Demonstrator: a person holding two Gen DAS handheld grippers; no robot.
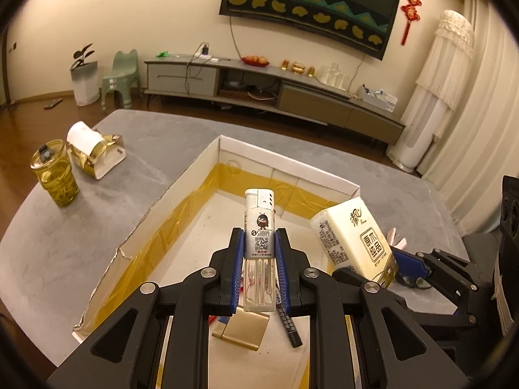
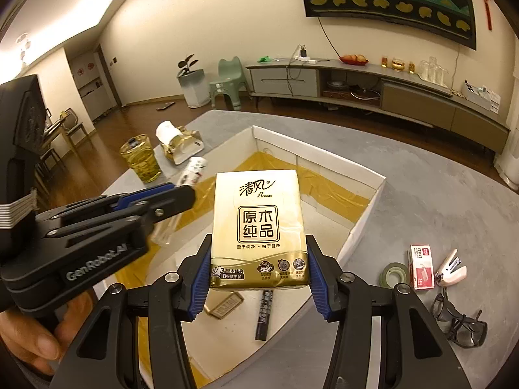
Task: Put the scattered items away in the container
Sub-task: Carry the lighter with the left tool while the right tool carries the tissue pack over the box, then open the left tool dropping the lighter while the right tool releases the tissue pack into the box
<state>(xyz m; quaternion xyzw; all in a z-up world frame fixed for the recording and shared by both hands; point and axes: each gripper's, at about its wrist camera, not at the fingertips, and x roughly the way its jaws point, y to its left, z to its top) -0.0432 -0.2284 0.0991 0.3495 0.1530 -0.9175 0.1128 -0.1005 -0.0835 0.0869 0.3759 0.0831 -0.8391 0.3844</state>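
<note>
Clearly: lighter (image 1: 259, 240) "Sanny", tissue pack (image 2: 258, 227) "Breeze".

A white cardboard box (image 2: 363, 217), open-topped with yellow tape along its inner walls, sits mid-tabletop. Over it, a clear plastic lighter (image 1: 259, 249) with a white label stands upright between jaws, and a gold-and-white tissue pack (image 2: 259, 227) is clamped upright. On the box floor lie a black marker (image 2: 264, 314) and a flat gold tin (image 1: 241, 330). Near the right tabletop edge lie a staple box (image 2: 420, 267), pink stapler (image 2: 451, 269), tape roll (image 2: 394, 275) and dark glasses (image 2: 460, 321).
</note>
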